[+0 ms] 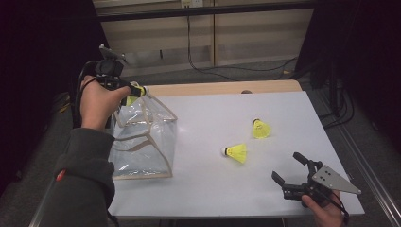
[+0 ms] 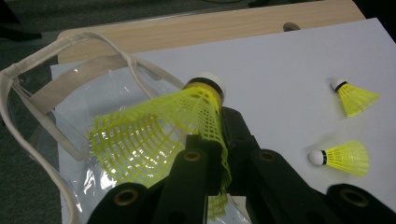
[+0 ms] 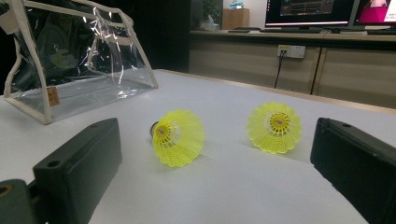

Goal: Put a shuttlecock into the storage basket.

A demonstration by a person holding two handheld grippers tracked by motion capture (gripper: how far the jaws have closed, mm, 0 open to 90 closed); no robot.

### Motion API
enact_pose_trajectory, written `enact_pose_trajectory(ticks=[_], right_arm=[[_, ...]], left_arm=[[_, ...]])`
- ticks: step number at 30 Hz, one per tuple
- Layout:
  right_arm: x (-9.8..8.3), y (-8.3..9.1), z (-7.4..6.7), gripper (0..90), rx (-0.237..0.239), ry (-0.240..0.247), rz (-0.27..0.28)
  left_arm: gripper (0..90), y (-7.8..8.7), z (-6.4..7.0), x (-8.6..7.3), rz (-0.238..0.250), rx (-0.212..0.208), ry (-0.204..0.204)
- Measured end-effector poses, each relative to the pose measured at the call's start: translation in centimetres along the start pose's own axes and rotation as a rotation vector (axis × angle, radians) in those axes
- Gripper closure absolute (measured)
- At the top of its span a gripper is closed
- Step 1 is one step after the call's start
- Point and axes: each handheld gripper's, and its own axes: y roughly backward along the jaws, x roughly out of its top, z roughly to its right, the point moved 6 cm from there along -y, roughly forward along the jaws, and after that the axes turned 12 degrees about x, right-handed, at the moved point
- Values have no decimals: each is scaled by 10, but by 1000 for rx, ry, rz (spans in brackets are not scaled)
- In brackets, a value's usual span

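Observation:
My left gripper (image 1: 134, 91) is shut on a yellow shuttlecock (image 2: 159, 130), pinching its mesh skirt, right over the open top of a clear plastic bag (image 1: 144, 139) with beige trim at the table's left. In the left gripper view the shuttlecock's white cork (image 2: 211, 81) points away from me, above the bag's handles (image 2: 74, 88). Two more yellow shuttlecocks lie on the white table, one (image 1: 236, 152) in the middle and one (image 1: 260, 128) farther back right. My right gripper (image 1: 289, 168) rests open at the near right, its jaws framing both shuttlecocks (image 3: 179, 137) (image 3: 274, 127).
The white tabletop (image 1: 213, 189) has a wooden strip (image 1: 222, 88) along its far edge. Cables (image 1: 236, 66) run across the floor beyond the table. The bag (image 3: 70, 65) stands off to the left in the right gripper view.

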Motion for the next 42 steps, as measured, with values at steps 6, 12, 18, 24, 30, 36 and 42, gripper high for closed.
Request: enact_pose_trajectory(ticks=[6, 12, 18, 24, 30, 36, 42], right_arm=[[0, 0, 0, 17, 1, 0, 0], [0, 0, -1, 17, 2, 0, -1], [0, 0, 0, 17, 4, 1, 1], [0, 0, -1, 17, 5, -3, 0], [0, 0, -1, 17, 6, -2, -1], [0, 0, -1, 17, 4, -4, 0], [0, 0, -1, 17, 5, -2, -2]], left_arm=[[882, -1, -4, -1, -4, 6, 10], [881, -3, -7, -2, -2, 8, 13], [881, -3, -10, -2, 0, 15, 20], [881, -3, -14, -3, -2, 21, 25], [880, -4, -19, -5, -6, 34, 30], [880, -6, -23, -6, -7, 42, 38], [879, -7, -26, -8, -11, 50, 38]])
